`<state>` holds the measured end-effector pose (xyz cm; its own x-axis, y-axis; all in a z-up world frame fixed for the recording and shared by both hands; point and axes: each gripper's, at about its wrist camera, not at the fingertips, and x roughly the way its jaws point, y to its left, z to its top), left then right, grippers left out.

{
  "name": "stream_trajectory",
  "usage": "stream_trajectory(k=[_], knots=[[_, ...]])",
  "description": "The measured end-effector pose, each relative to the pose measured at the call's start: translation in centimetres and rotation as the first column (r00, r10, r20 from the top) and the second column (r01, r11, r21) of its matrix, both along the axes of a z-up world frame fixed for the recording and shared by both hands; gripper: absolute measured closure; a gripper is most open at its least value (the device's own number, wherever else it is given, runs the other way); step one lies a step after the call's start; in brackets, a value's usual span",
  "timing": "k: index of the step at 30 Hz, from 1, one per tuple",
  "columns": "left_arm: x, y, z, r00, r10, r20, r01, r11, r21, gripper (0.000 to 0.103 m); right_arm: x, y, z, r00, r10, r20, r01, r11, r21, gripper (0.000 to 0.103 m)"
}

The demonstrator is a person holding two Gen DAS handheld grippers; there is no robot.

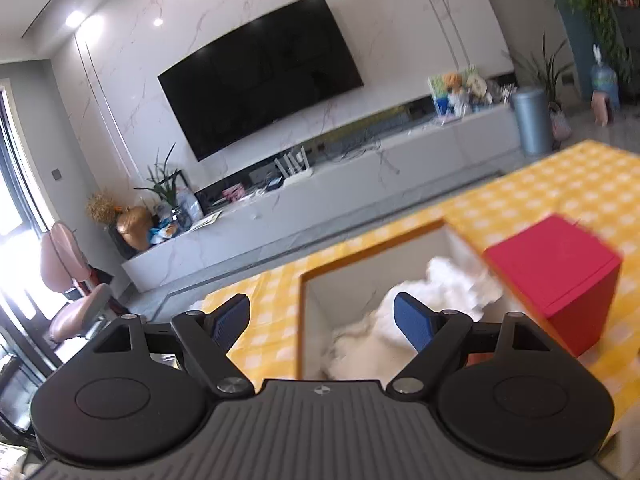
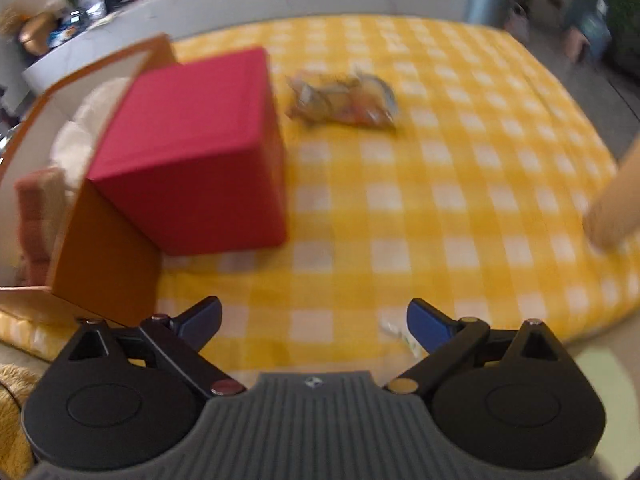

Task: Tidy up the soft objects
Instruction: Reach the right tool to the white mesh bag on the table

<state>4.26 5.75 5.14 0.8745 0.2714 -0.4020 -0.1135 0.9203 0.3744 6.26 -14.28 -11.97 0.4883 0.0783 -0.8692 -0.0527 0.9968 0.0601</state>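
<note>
An orange box [image 1: 304, 312] with a white inside stands on the yellow checked cloth [image 1: 560, 184]; white fluffy soft stuff [image 1: 372, 344] lies in it. My left gripper [image 1: 322, 316] is open and empty, just above the box's near rim. In the right wrist view the same orange box [image 2: 104, 256] holds the white stuff [image 2: 88, 128] and a pinkish checked cloth [image 2: 36, 208]. A red box [image 2: 192, 148] stands against it. A crumpled multicoloured soft item [image 2: 344, 100] lies on the cloth beyond. My right gripper [image 2: 314, 318] is open and empty, low over the cloth.
The red box [image 1: 556, 280] is right of the orange box. A tan post-like shape [image 2: 616, 204] stands at the right edge of the right wrist view. A TV wall, low cabinet and grey bin [image 1: 530, 120] lie beyond the table. A yellow fuzzy thing [image 2: 12, 408] is at lower left.
</note>
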Motion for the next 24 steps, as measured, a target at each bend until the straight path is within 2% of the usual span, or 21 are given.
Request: stream_trajectory(k=[4,7,10,13,15,17,19,23,24], knots=[[0.3,-2.1,0.4,0.996,-0.087,-0.006,0.086,0.992,-0.089,0.007,-0.3,-1.5,-1.6,0.991,-0.128,-0.034,0.129,0.991,0.045,0.005],[0.6,-3.4,-0.2,0.989,-0.144,-0.029,0.140,0.983,-0.115,0.007,-0.1,-3.1,-2.8,0.966,-0.245,-0.085,0.255,0.958,0.133,0.008],[0.3,-4.3,-0.6,0.980,-0.195,-0.032,0.191,0.977,-0.093,0.007,0.5,-4.0,-4.1,0.947,-0.289,-0.142,0.311,0.936,0.165,0.019],[-0.3,-4.9,-0.9,0.972,-0.235,-0.019,0.235,0.971,-0.037,0.007,0.2,-3.7,-4.5,0.947,-0.295,-0.126,0.312,0.938,0.148,0.022],[-0.2,-5.0,-1.0,0.976,-0.216,-0.021,0.216,0.976,-0.026,0.007,0.0,-3.6,-4.3,0.953,-0.285,-0.101,0.298,0.944,0.145,0.024],[-0.2,-5.0,-0.9,0.984,-0.177,-0.010,0.176,0.984,-0.026,0.007,-0.4,-3.4,-4.2,0.963,-0.260,-0.069,0.266,0.958,0.108,0.034],[-0.3,-4.7,-0.8,0.988,-0.153,-0.003,0.153,0.988,-0.026,0.007,-1.0,-3.0,-4.0,0.973,-0.231,-0.033,0.232,0.970,0.068,0.054],[-0.5,-4.5,-0.4,0.989,-0.145,0.011,0.145,0.988,-0.045,0.007,-0.9,-2.9,-4.0,0.981,-0.194,-0.011,0.194,0.981,0.028,0.069],[-0.6,-4.5,-0.3,0.990,-0.140,0.013,0.141,0.989,-0.048,0.007,-1.1,-2.7,-4.0,0.985,-0.173,-0.007,0.173,0.985,0.018,0.080]])
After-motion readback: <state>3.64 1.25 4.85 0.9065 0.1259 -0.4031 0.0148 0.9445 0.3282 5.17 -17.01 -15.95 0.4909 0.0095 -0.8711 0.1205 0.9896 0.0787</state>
